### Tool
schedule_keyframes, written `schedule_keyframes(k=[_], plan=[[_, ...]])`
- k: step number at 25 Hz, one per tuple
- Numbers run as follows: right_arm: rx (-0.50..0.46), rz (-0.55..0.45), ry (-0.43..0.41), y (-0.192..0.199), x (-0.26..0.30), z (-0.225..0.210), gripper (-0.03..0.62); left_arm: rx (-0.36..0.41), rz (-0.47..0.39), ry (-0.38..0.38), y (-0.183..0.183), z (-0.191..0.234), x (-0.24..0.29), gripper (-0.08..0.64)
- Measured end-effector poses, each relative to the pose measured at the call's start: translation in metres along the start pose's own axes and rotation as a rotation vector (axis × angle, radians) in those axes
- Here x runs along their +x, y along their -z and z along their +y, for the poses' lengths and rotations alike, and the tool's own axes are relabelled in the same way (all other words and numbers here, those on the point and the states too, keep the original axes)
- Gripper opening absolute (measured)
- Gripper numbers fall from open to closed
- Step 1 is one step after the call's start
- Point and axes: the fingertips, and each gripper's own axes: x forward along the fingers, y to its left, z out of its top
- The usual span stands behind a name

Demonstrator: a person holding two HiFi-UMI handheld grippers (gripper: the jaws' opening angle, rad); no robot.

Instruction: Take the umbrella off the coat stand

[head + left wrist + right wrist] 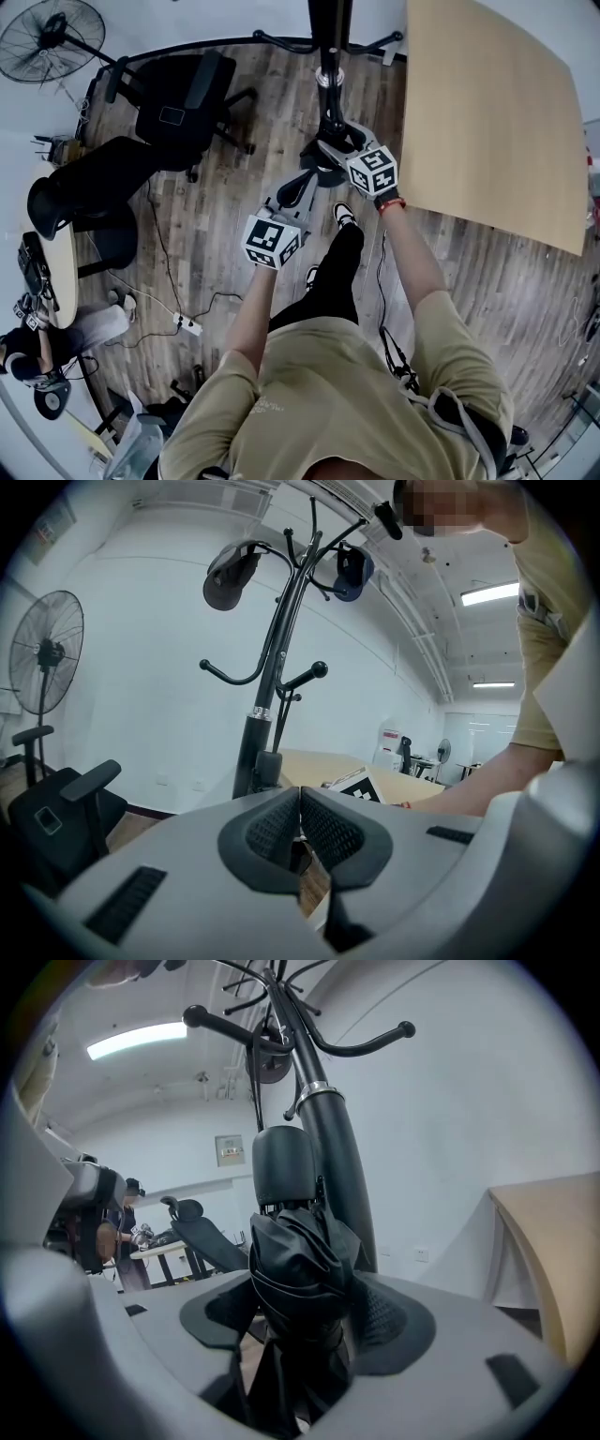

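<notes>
Right tongs [302, 1340]: nearest the lens, clenched on the folded black umbrella [298, 1269], whose fabric fills the gap and meets both ribbed pads.
Umbrella: on the coat stand [330, 1147], hanging upright just beside the pole. Its smooth rounded end is on top and the bunched folds are below, with the lower end hidden between the tongs. A thin cord rises from it toward the stand's arms.
Stand: black pole with a metal collar and curved arms ending in ball tips. In the head view it stands on the floor [216, 206] between the chairs and the counter.
Hats: a dark cap [232, 574] and a blue cap [352, 569] hang on the upper arms.
Left tongs [300, 803]: clenched on nothing, pads pressed together. In the head view they sit lower and to the left of the right tongs, pointing toward the stand.
Counter [497, 112]: pale wood, to the right of the stand.
Chairs [183, 103]: black office chairs, to the left of the stand.
Floor: wood planks, with a white power strip [185, 325] and its cable.
Fan [52, 37]: standing fan, far left against the white wall.
Holder: beige shirt [328, 394], black trousers, and a red band at the right wrist.
</notes>
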Motion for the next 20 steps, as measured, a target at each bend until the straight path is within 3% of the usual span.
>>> schedule_keyframes(k=[20], plan=[[-0.023, 0.009, 0.014, -0.0056, -0.0071, 0.0077, 0.258, -0.019, -0.008, -0.002, -0.0001, -0.0057, -0.0005, 0.025]])
